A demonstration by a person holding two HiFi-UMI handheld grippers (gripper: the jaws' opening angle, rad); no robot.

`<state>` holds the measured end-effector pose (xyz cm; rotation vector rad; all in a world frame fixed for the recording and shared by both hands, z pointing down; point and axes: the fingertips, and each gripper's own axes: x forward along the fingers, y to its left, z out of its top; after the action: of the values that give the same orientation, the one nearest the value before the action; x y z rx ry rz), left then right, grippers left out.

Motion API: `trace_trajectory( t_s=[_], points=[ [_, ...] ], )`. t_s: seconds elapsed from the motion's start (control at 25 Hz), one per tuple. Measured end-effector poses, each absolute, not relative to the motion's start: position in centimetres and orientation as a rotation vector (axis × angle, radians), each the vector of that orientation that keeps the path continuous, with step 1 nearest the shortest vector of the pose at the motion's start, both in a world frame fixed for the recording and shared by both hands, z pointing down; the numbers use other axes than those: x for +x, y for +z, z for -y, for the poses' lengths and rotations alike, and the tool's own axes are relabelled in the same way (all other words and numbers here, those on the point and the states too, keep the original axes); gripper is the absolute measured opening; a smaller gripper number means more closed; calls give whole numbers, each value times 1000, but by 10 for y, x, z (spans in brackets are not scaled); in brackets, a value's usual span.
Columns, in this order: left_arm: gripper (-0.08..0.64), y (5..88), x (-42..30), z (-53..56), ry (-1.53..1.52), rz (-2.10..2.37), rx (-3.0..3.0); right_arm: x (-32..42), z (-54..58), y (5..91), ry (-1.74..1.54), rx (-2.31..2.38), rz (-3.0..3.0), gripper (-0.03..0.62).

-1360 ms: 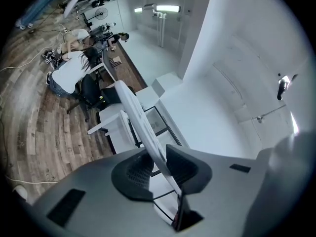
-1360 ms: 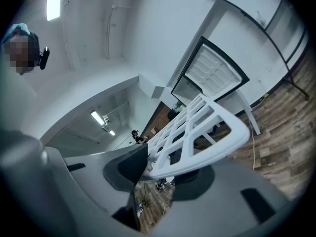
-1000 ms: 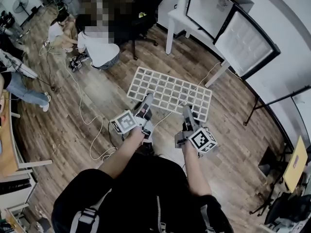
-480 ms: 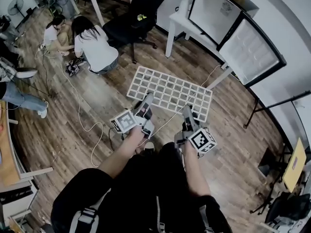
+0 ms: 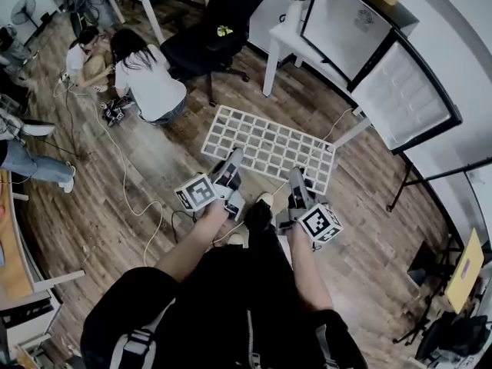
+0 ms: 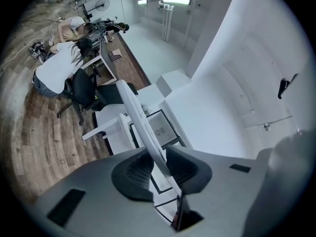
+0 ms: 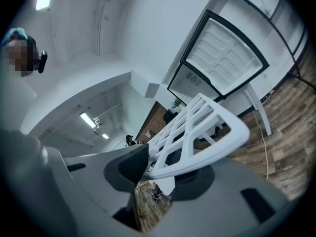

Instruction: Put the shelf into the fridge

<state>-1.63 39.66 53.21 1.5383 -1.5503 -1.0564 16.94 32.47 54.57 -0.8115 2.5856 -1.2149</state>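
A white grid shelf (image 5: 268, 146) is held level above the wood floor in the head view, carried by both grippers at its near edge. My left gripper (image 5: 231, 164) is shut on the near left edge; in the left gripper view the shelf (image 6: 143, 127) shows edge-on, pinched between the jaws. My right gripper (image 5: 296, 181) is shut on the near right edge, and the shelf (image 7: 207, 127) runs out from between its jaws. The fridge (image 5: 388, 75) stands ahead at the right with its doors (image 7: 223, 58) open.
A white table (image 5: 296, 33) stands beside the fridge, a black office chair (image 5: 219, 21) to its left. Two people crouch on the floor at upper left (image 5: 150, 75). Cables (image 5: 127, 183) trail over the floor. A tripod stand (image 5: 430, 160) is at the right.
The view has advanced slightly toward the fridge with the shelf carried along. A foot now shows below the shelf between the grippers. Both grips are unchanged.
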Motion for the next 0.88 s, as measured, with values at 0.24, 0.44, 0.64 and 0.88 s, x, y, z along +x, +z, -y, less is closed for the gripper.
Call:
trace_trajectory(
  t_s=[0.24,0.44,0.64,0.88],
  points=[
    [89,531,-40,-340,-1056,1541,1556,144,-272,553,-1259,-801,-2568,144],
    [89,527,-51,-280,-1035,1546,1548,134,-212,550,-1266,-807,-2553,144],
    [89,518,-57,-221,-1036,1543,1562,130,-157,545,-1269,-830,-2568,143],
    [89,516,-55,-165,-1025,1527,1569,130,-102,539,-1250,-825,-2551,143]
  ],
)
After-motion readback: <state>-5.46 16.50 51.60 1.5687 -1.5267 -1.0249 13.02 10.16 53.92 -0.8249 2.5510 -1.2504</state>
